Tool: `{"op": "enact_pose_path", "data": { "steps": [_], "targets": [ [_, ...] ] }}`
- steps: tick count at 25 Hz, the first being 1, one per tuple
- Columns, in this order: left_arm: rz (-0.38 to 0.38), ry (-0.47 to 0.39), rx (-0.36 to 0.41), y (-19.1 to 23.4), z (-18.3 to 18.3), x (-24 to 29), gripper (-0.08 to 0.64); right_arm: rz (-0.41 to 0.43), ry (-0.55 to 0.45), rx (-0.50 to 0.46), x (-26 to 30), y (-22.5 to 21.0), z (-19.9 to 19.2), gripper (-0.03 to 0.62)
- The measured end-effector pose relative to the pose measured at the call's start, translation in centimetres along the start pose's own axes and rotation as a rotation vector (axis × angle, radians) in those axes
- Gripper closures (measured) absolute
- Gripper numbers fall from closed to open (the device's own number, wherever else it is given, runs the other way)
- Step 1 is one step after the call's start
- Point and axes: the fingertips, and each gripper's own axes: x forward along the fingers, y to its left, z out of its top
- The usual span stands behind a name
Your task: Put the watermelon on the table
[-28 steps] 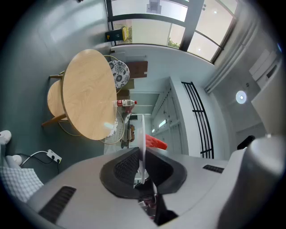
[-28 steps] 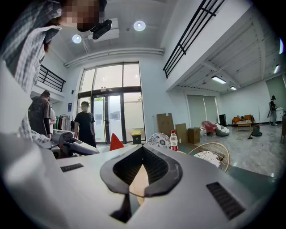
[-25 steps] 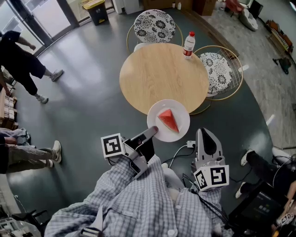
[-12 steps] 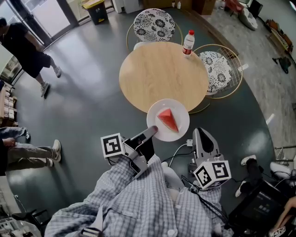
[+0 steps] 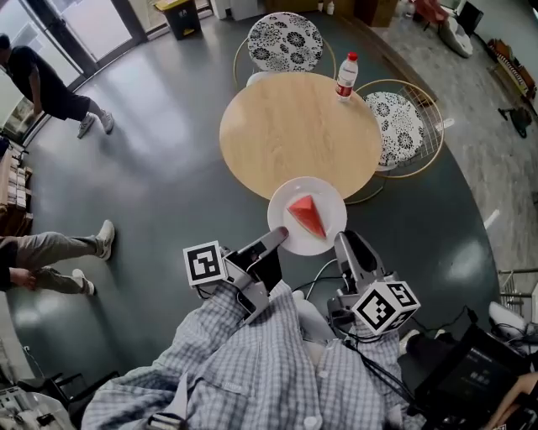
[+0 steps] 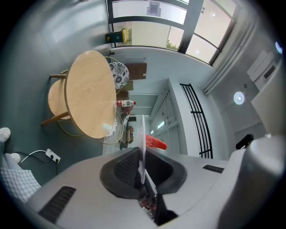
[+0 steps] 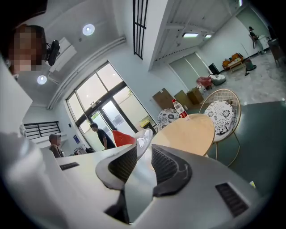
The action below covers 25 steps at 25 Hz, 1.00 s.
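A red watermelon wedge (image 5: 307,215) lies on a white plate (image 5: 326,195) held in the air just short of the round wooden table (image 5: 286,126). My left gripper (image 5: 279,237) is shut on the plate's near-left rim; in the left gripper view the plate (image 6: 143,134) stands edge-on between the pads, the wedge (image 6: 155,143) behind it. My right gripper (image 5: 343,239) sits at the plate's near-right rim, jaws apart. In the right gripper view (image 7: 144,154) the plate's rim (image 7: 145,139) shows at the jaw tips, apart from both pads, with the wedge (image 7: 122,137) beyond.
A water bottle with a red label (image 5: 345,76) stands at the table's far right edge. Two wire chairs with patterned cushions (image 5: 286,42) (image 5: 395,126) flank the table. People (image 5: 46,84) (image 5: 50,252) are on the grey floor at the left. A bin (image 5: 181,15) stands far back.
My right gripper has moved left and forward up to the plate's rim, and has rolled. The left gripper and plate have stayed put. The person at far left has walked further away.
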Motion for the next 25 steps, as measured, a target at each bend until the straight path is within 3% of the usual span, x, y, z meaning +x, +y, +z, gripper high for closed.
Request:
{"op": "enact_pose_path", "data": {
  "steps": [10,25],
  "targets": [
    [0.004,-0.005,0.0,0.0,-1.5,0.1,0.525,0.023,0.019,-0.07,-1.4,0.1,0.0,0.508],
    [-0.009,0.012,-0.005,-0.1,-4.2,1.8,0.525,-0.005,-0.036,-0.049,-3.9,-1.7,0.8,0.512]
  ]
}}
